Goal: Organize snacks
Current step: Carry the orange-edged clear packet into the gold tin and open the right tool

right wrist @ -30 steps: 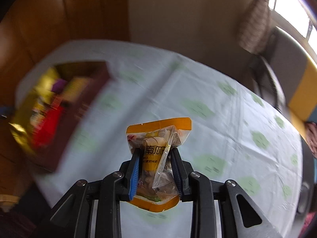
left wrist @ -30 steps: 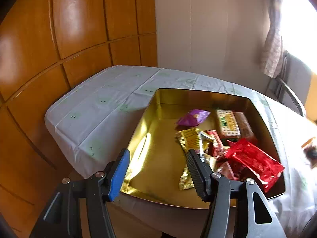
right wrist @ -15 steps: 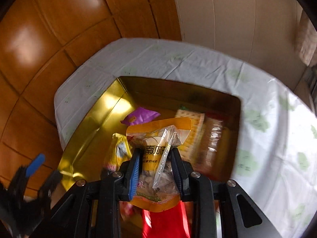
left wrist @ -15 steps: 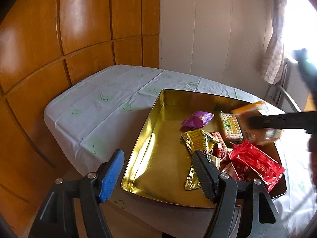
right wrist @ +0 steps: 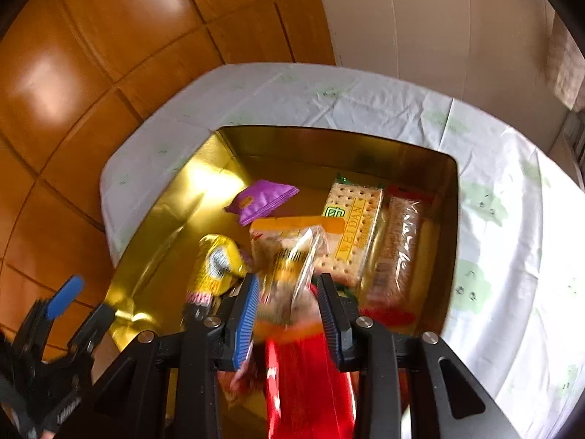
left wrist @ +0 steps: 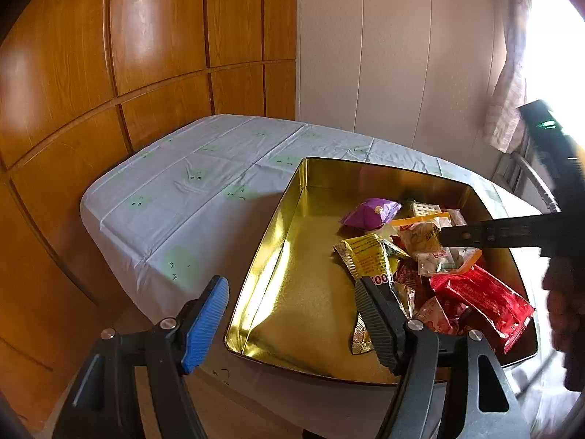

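A gold tin sits on the table with several snack packets inside: a purple one, a yellow one, a red one and a cracker pack. My right gripper hovers over the packets with its jaws opening. The orange-edged clear bag is blurred between them and slipping down. My left gripper stands open and empty at the tin's near left corner.
The table carries a white cloth with green prints. A wooden panelled wall runs close along its left side. A curtain and a chair frame stand at the right. A hand holds the right gripper.
The right gripper swung from over the bare cloth to above the tin, and the bag now sits lower and blurred between its jaws. The left gripper's jaws spread wider.
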A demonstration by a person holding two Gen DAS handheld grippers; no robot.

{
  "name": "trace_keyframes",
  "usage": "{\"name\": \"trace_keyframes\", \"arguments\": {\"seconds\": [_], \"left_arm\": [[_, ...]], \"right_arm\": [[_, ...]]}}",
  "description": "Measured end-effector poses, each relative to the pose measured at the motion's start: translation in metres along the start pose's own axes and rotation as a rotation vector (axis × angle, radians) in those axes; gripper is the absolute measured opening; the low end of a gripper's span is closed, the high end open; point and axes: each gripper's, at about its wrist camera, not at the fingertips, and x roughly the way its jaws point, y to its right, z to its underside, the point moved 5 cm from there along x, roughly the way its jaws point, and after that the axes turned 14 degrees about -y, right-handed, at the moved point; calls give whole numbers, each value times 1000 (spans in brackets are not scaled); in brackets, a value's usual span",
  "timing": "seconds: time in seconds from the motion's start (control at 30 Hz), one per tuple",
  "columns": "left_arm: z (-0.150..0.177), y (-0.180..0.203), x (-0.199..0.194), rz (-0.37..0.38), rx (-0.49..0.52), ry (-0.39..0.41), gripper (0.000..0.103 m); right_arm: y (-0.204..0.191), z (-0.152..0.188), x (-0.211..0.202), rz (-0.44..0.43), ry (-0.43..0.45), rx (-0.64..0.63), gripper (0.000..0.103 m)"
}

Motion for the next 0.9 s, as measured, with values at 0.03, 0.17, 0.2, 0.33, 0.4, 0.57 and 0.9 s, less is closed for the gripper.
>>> {"name": "trace_keyframes", "arguments": {"seconds": [0.03,0.17,0.2,0.33,0.4,0.57,0.9], "left_arm": [[0,0,-1,-1,0,1,73],[1,4,-3,1,4,3,73],[1,5,-4,1,6,3,73],[3,15,-9,8,25,8,73],[4,18,-12,13,33,10,73],[5,23,-18,17,44,18,74],[7,23,-22,2,46,25,81]], "right_arm": [[-3,4,-2,3,3,-15,33],[-8,25,-5,42,-4,-59,33],[-8,30,-6,56,-8,-62,33],[-9,41,1,93,-1,-69,33],[-10,41,1,88,1,-67,33],[-18,40,9,48,3,-59,33],[-30,51,-16,91,95,-63,33]]}}
